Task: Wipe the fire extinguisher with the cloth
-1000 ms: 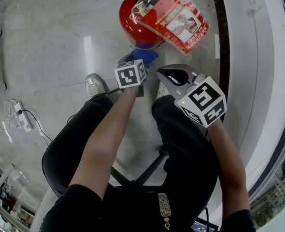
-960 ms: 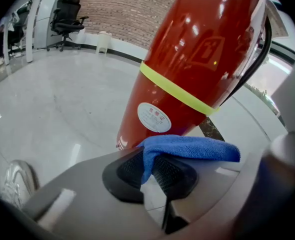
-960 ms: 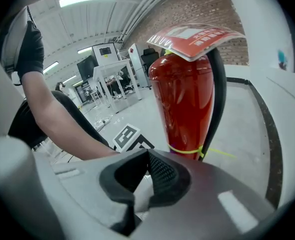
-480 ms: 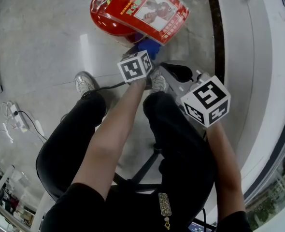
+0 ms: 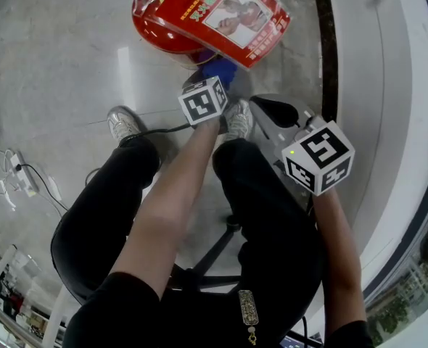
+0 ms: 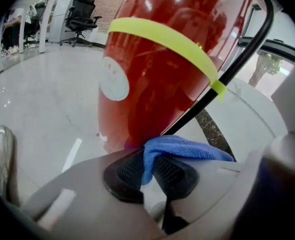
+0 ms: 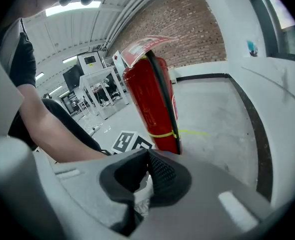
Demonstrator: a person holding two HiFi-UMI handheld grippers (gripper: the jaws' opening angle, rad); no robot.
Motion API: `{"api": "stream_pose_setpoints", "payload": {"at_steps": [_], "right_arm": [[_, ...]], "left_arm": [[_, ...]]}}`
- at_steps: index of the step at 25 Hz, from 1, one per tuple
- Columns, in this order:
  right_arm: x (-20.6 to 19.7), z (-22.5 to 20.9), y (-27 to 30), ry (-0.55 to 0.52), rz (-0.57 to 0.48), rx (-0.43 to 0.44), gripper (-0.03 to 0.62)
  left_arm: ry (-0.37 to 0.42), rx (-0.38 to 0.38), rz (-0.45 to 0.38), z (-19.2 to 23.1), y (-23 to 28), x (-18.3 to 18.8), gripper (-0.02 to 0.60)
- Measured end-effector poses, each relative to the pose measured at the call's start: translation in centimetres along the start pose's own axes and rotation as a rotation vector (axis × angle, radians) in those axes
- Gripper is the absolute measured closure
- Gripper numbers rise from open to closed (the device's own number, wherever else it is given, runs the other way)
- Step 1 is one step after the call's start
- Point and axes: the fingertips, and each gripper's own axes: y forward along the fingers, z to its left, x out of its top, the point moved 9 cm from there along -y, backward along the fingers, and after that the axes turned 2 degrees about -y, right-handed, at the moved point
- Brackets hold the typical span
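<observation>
A red fire extinguisher (image 5: 163, 27) stands on the pale floor, with a red printed tag (image 5: 232, 13) hanging from its top. My left gripper (image 5: 212, 87) is shut on a blue cloth (image 5: 220, 73) at the foot of the cylinder. In the left gripper view the cloth (image 6: 182, 149) is pinched between the pads (image 6: 132, 169) and lies against the extinguisher's (image 6: 157, 84) lower wall, beside its black hose (image 6: 227, 74) and yellow band (image 6: 162, 39). My right gripper (image 5: 268, 107) hovers to the right, shut and holding nothing; its own view shows the extinguisher (image 7: 152, 104) ahead, beyond the closed gripper (image 7: 147, 176).
The person sits on a chair (image 5: 221, 252), with shoes (image 5: 123, 125) (image 5: 237, 119) just before the extinguisher. A dark floor strip (image 5: 328, 42) and a white curved wall base (image 5: 373, 85) run along the right. A power strip with cables (image 5: 18, 172) lies at the left.
In the head view the extinguisher now sits further left and higher. Both grippers have shifted slightly, the right one rightward. The left stays shut on the cloth.
</observation>
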Motion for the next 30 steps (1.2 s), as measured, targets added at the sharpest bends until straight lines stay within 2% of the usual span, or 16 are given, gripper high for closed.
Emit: {"api": "stream_pose_setpoints", "payload": {"at_steps": [6,11,18,23,30], "right_arm": [[0.3,0.5,1.1,-0.013,0.027,0.009,0.591],[1.5,1.3,2.5,-0.038,0.035,0.022,0.591],[3.6,3.0,5.1,-0.074,0.059,0.056,0.591],[4.5,4.2,7.0,-0.100,0.092,0.092,0.591],[6.3,6.5,9.3,-0.162,0.139,0.172,0.591]], "left_arm": [[0.054,0.044,0.022,3.5,-0.6,0.0,0.549],[0.162,0.067,0.014,6.5,-1.2,1.6,0.549],[0.397,-0.018,0.019,9.3,-0.6,4.9,0.549],[0.561,-0.123,0.066,10.1,0.2,7.2,0.549],[0.653,-0.187,0.064,10.8,1.8,10.6,0.549]]}}
